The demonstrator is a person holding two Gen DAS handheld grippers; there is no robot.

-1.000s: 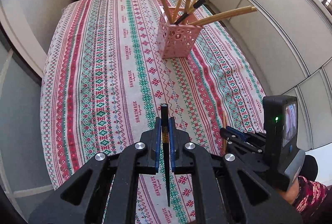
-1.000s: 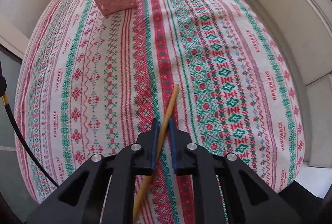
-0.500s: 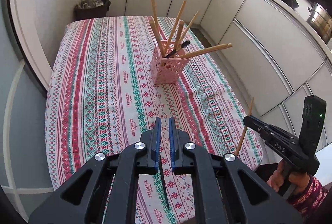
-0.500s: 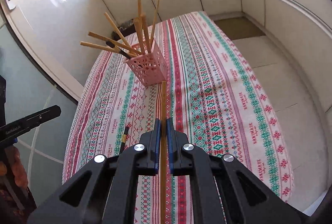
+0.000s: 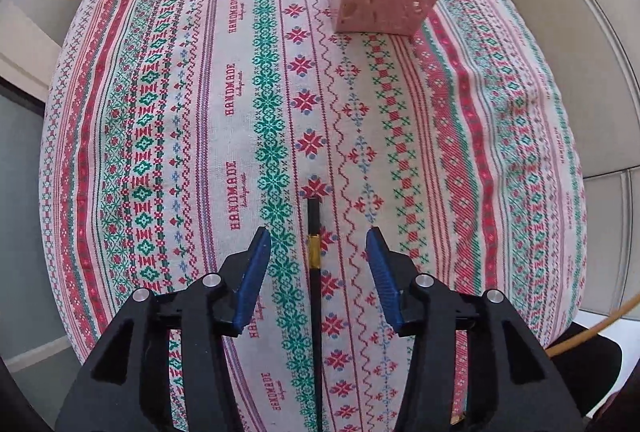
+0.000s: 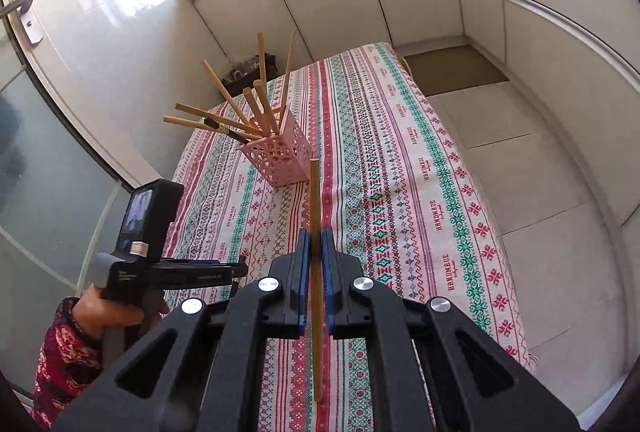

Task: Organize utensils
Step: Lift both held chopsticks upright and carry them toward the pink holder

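The left tongs (image 5: 318, 264) pointed straight down at the counter (image 5: 460, 159), their jaws opening with the black chopstick (image 5: 314, 292) lying loose on the cloth between them, touched by neither pad. It looked light, stiff and slick — best pinched near its gold band, mid-shaft. The right tongs (image 6: 316, 264) were clenched on a wooden chopstick (image 6: 315, 199), held above the counter and aimed toward the pink holder (image 6: 280, 159) farther off — already bristling with wooden sticks, and probably easy to tip.
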